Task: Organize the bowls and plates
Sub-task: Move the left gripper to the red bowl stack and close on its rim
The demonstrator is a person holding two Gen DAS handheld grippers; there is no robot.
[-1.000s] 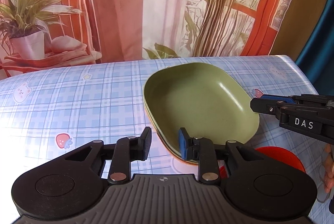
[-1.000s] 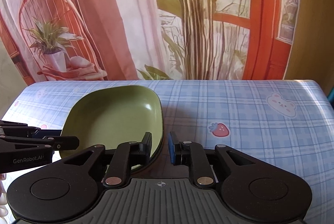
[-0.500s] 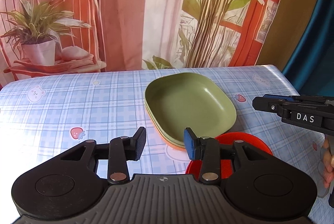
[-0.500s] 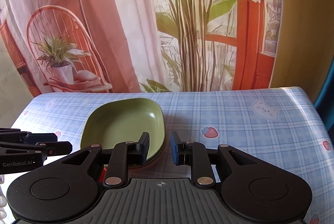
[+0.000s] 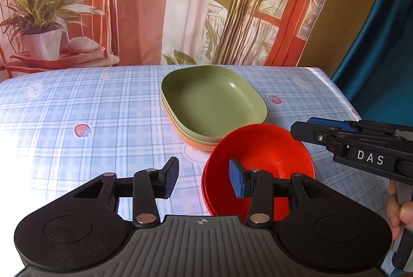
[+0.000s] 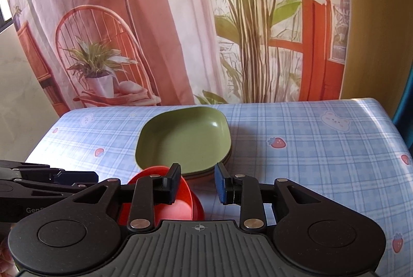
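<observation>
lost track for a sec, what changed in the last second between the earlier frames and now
Both grippers pulled back and up from the stack of green plates, so the red bowls in front of it came fully into view. The left gripper opened a little wider; the right gripper stayed open. Neither took hold of anything. The plates and bowls kept their places on the checked tablecloth.

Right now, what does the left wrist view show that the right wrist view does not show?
Only the left view shows the orange plate under the green plates, and the red bowls' full rim. Only the right view shows bare tablecloth right of the stack. Both show the green plates, the red bowls, and both grippers open: left, right.
</observation>
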